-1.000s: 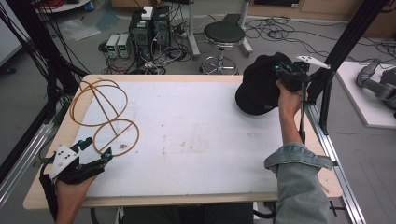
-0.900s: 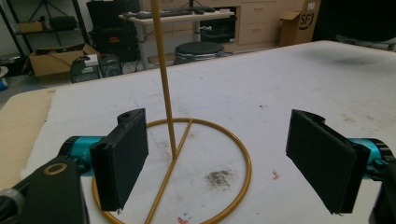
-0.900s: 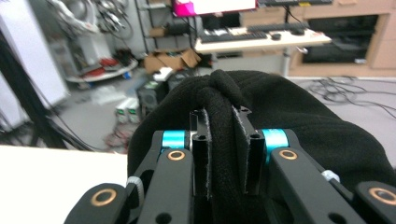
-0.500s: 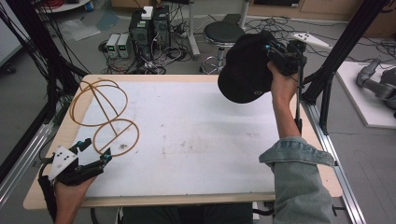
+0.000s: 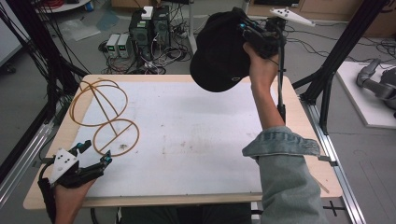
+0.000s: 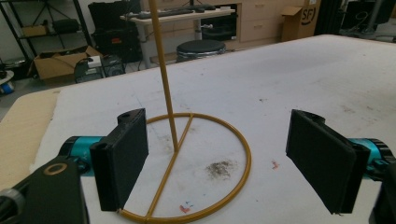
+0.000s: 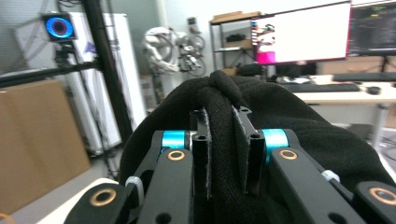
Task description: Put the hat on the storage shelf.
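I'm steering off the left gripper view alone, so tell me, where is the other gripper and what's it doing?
Observer: The right gripper is raised above the table's far edge, holding a black cap.
Operator: Is the grip secure?
Observer: In the right gripper view the jaws are pinched on a fold of the cap's fabric.
Operator: How tall is that gold stand ahead of me?
Observer: The gold wire stand rises on a slanted rod to a second ring on top.
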### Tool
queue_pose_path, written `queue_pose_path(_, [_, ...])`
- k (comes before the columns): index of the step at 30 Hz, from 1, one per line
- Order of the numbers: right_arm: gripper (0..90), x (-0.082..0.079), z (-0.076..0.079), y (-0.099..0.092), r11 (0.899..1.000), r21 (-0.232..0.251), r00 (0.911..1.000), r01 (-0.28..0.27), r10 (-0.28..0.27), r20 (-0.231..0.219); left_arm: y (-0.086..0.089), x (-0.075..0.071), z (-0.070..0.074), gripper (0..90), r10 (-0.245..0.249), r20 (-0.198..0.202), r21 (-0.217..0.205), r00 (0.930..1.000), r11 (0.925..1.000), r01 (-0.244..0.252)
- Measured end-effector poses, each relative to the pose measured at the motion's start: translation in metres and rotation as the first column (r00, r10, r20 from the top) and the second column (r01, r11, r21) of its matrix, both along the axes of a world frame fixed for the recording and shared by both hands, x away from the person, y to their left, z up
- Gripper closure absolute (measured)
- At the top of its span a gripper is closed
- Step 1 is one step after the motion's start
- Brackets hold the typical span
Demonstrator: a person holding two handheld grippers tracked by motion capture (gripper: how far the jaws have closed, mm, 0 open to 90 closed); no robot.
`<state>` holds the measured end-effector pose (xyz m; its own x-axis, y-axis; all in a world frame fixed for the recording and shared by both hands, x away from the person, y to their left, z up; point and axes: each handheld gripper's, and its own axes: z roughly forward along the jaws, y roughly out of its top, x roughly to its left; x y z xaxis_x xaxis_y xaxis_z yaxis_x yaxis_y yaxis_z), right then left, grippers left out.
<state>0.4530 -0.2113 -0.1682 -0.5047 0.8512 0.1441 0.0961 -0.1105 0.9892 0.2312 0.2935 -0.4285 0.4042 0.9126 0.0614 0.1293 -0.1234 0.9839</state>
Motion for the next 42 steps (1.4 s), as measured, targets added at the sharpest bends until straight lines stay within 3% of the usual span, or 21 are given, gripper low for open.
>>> queue_pose_path(3, [80.0, -0.001, 0.007, 0.021, 0.998, 0.021, 0.9987, -0.052, 0.052, 0.005, 0.0, -0.001, 0.0, 21.3, -0.006, 0.001, -0.002, 1.0, 1.0, 0.006])
queue_pose_path(10, [80.0, -0.006, 0.018, 0.058, 0.994, 0.008, 0.9934, -0.113, 0.113, 0.02, -0.001, 0.0, 0.0, 21.3, -0.013, 0.0, -0.005, 0.9999, 0.9999, 0.013])
queue_pose_path(19, [79.9, -0.012, 0.032, 0.111, 0.974, 0.026, 0.9745, -0.223, 0.223, 0.027, -0.001, 0.001, 0.0, 21.3, -0.021, 0.006, -0.007, 0.9998, 0.9998, 0.021])
queue_pose_path(30, [79.8, -0.024, 0.038, 0.162, 0.94, 0.034, 0.94, -0.341, 0.34, 0.034, 0.0, -0.002, 0.001, 21.3, -0.015, 0.01, -0.003, 0.9998, 0.9999, 0.015])
queue_pose_path(32, [79.7, -0.027, 0.037, 0.17, 0.926, 0.046, 0.927, -0.375, 0.374, 0.029, 0.0, -0.003, 0.001, 21.3, -0.015, 0.01, -0.003, 0.9998, 0.9999, 0.015])
queue_pose_path(33, [79.7, -0.027, 0.037, 0.17, 0.926, 0.046, 0.927, -0.375, 0.374, 0.029, 0.0, -0.003, 0.001, 21.3, -0.015, 0.011, -0.001, 0.9998, 0.9999, 0.015])
queue_pose_path(38, [79.7, -0.032, 0.034, 0.185, 0.906, 0.055, 0.9078, -0.419, 0.419, 0.02, 0.0, -0.003, 0.001, 21.3, -0.015, 0.01, 0.003, 0.9998, 0.9999, 0.015])
queue_pose_path(42, [79.6, -0.034, 0.031, 0.195, 0.884, 0.084, 0.8875, -0.46, 0.461, 0.01, 0.0, -0.004, 0.001, 21.3, -0.014, 0.011, -0.002, 0.9998, 0.9999, 0.014])
